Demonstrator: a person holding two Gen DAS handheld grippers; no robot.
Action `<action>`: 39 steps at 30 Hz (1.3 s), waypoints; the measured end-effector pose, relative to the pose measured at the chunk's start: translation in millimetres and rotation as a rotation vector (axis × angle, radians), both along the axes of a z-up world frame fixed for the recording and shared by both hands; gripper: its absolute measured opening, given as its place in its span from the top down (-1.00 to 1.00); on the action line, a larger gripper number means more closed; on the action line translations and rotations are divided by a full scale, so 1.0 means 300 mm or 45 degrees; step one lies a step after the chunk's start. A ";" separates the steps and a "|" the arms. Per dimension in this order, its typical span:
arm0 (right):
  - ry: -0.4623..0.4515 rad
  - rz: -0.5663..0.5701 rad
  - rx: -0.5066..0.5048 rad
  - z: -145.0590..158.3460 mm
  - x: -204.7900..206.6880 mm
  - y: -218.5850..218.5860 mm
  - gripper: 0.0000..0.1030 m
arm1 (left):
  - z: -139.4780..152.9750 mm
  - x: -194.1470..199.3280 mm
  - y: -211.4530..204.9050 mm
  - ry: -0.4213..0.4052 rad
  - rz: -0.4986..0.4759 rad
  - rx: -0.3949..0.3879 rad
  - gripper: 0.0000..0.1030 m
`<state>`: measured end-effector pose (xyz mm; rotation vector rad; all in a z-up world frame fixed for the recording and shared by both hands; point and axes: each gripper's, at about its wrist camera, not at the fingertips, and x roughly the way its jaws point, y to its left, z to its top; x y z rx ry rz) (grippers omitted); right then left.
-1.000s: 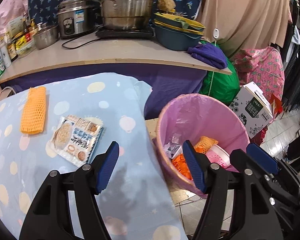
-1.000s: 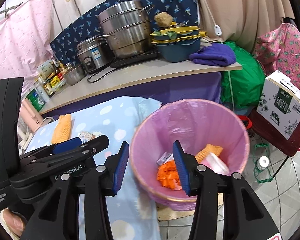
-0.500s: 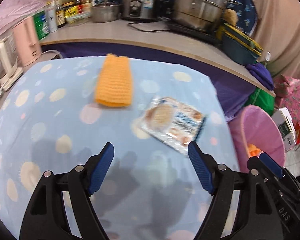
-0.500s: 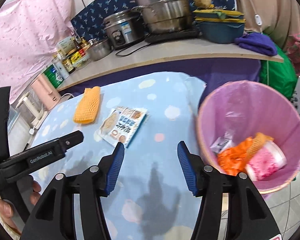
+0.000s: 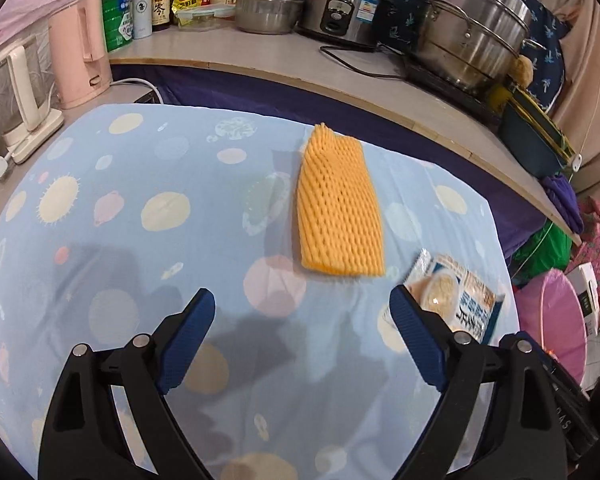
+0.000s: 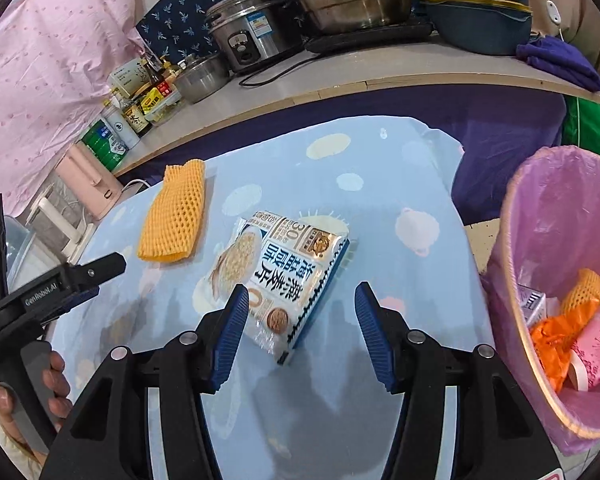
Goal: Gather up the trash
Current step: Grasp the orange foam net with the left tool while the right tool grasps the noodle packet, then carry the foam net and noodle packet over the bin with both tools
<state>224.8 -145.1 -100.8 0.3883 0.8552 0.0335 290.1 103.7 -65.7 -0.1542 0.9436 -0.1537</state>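
Note:
An orange foam net sleeve (image 5: 340,204) (image 6: 174,214) lies flat on the blue spotted tablecloth (image 5: 140,208). To its right lies a blue-and-white food packet (image 5: 452,300) (image 6: 284,276). My left gripper (image 5: 302,310) hovers just short of the net, its jaws opening wide with nothing between them. Over the near end of the packet my right gripper (image 6: 298,302) stands open, and the packet's corner shows in the gap untouched. The pink-lined bin (image 6: 556,264) (image 5: 556,320) stands off the table's right edge and holds orange and pink rubbish.
Behind the table runs a counter (image 5: 260,56) with a rice cooker (image 5: 340,12), steel pots, bottles and a black cable. A pink kettle (image 5: 80,48) and a white appliance stand at the left. A hand (image 6: 56,384) holds the left gripper's handle.
Both grippers swung left from over the bin to above the table. The left jaws spread wider and now face the net sleeve; the right ones sank toward the packet.

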 end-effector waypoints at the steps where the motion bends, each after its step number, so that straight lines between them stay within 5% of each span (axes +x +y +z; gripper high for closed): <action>1: 0.003 0.000 -0.001 -0.007 0.016 0.001 -0.05 | -0.001 0.018 0.004 0.003 0.002 -0.013 -0.65; 6: 0.016 0.009 0.020 -0.038 0.070 0.001 0.17 | -0.031 0.117 -0.003 0.029 0.004 -0.049 -0.64; 9: 0.030 0.026 0.027 -0.052 0.083 0.005 0.42 | -0.060 0.157 -0.011 0.056 0.005 -0.067 -0.46; 13: 0.049 0.063 0.029 -0.068 0.084 0.019 0.80 | -0.098 0.181 -0.022 0.104 -0.026 -0.096 0.07; 17: 0.051 0.078 0.029 -0.076 0.072 0.029 0.95 | -0.122 0.173 -0.035 0.132 -0.058 -0.086 0.75; 29: -0.082 0.027 -0.032 0.095 -0.156 -0.012 0.96 | 0.032 -0.078 -0.046 0.036 -0.135 -0.052 0.80; 39: -0.179 -0.229 -0.040 0.245 -0.426 -0.263 0.96 | 0.202 -0.318 -0.230 -0.045 -0.346 -0.094 0.80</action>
